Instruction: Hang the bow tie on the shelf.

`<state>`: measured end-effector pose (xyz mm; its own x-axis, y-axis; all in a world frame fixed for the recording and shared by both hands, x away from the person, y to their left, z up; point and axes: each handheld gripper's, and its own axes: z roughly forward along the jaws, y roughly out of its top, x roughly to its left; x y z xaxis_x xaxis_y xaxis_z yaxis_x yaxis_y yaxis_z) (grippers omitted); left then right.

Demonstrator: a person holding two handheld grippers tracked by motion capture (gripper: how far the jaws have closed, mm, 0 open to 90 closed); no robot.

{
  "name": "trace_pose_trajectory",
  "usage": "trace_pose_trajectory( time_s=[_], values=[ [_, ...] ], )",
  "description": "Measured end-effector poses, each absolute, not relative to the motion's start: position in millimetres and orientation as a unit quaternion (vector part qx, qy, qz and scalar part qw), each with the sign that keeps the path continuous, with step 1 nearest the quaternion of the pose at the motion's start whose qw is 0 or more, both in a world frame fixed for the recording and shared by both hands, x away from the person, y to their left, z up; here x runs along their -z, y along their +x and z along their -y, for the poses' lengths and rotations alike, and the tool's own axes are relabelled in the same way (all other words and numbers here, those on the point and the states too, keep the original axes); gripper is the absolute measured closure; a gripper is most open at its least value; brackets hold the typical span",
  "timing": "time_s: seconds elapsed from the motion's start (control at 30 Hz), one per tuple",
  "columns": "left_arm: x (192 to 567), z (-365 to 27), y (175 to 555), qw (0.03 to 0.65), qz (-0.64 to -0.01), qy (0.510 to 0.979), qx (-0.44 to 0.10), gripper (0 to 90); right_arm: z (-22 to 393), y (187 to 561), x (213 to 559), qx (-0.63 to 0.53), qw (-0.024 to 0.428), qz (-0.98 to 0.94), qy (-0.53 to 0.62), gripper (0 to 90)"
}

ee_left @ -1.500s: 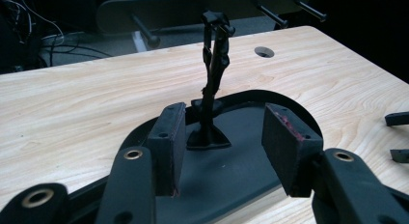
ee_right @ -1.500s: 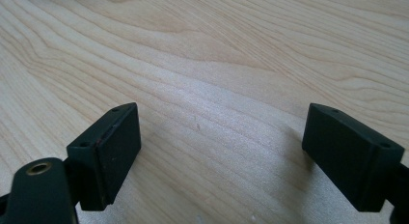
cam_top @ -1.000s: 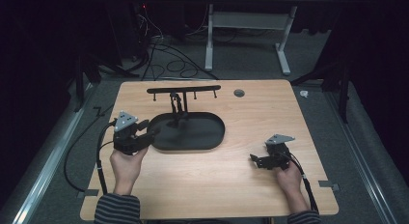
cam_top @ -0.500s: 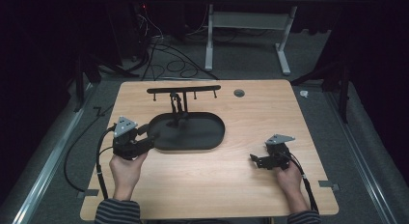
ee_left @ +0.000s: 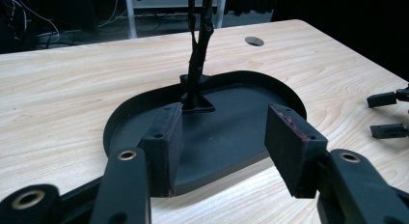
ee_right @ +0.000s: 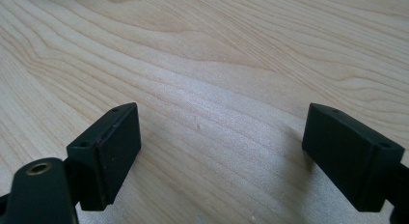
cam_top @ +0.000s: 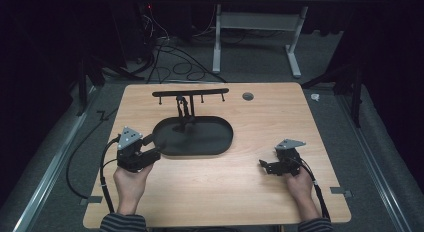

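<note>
Black oval tray (cam_top: 210,142) with an upright stand (cam_top: 186,109) lies on the wooden table (cam_top: 240,192), directly ahead of the left tongs (cam_top: 152,148). Left tongs: jaws wide, having just opened a little further; nothing is gripped. In the left gripper view the tray's near rim (ee_left: 226,173) runs between the two pads (ee_left: 166,147), which do not press on it, and the stand's foot (ee_left: 197,101) sits just beyond them. Right tongs (cam_top: 264,164): jaws wide, empty, over bare wood (ee_right: 217,89), well apart from the tray, which lies to their left.
</note>
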<state>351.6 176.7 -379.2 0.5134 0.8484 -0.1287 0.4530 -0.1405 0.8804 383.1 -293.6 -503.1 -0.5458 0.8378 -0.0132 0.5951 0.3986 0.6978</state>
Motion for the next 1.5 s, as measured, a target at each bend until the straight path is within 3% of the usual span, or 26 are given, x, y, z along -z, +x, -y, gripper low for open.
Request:
trace_pose_trajectory(
  time_s=[1.5],
  values=[
    [420, -176, 339, 0.452, -0.473, 0.734, -0.184, 46.0, 294, 383, 503, -0.328, 0.185, -0.815, 0.439, 14.3]
  ],
)
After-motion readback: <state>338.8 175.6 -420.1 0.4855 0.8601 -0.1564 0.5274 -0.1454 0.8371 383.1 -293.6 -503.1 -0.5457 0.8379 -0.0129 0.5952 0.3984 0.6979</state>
